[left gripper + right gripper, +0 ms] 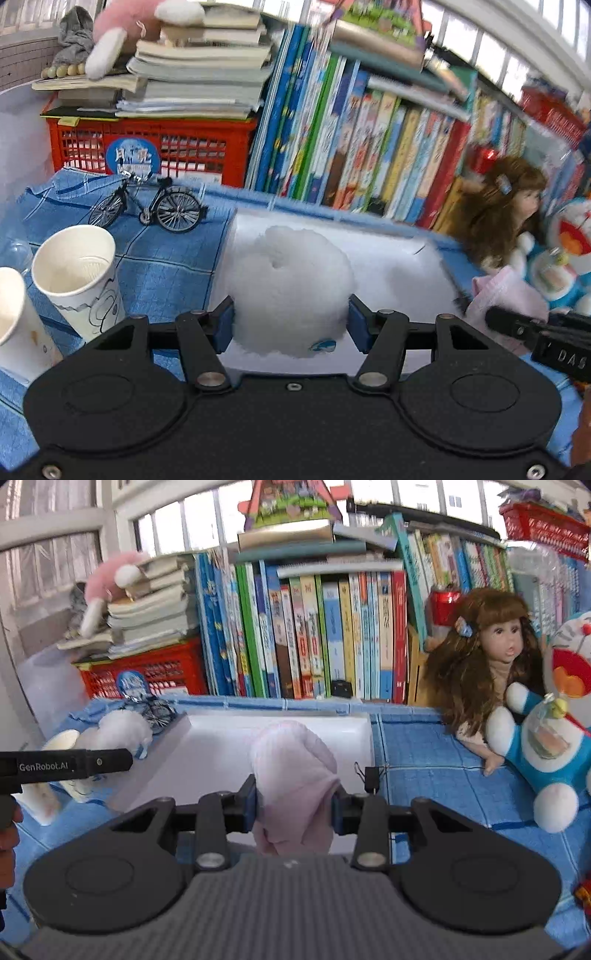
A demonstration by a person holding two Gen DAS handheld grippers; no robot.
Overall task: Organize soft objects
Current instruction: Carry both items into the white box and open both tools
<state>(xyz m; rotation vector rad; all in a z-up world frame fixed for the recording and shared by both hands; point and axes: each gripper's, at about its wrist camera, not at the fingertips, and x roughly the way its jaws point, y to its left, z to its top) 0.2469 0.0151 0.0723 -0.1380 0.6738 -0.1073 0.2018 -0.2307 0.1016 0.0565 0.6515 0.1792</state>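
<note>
My left gripper (291, 319) is shut on a white fluffy rolled towel (290, 284) and holds it over the left part of a white tray (399, 266). My right gripper (293, 805) is shut on a pink soft cloth (295, 768) over the near middle of the same tray (229, 738). In the right wrist view the white towel (122, 729) shows at the tray's left edge, with the left gripper's black body (66, 762) in front. In the left wrist view the pink cloth (506, 291) and the right gripper's black body (543, 336) show at the right.
Two paper cups (79, 277) and a toy bicycle (147, 205) stand left of the tray on the blue cloth (162, 258). A doll (487, 657) and a blue plush toy (546, 753) lie at the right. Books (314, 635) and a red basket (147, 147) line the back.
</note>
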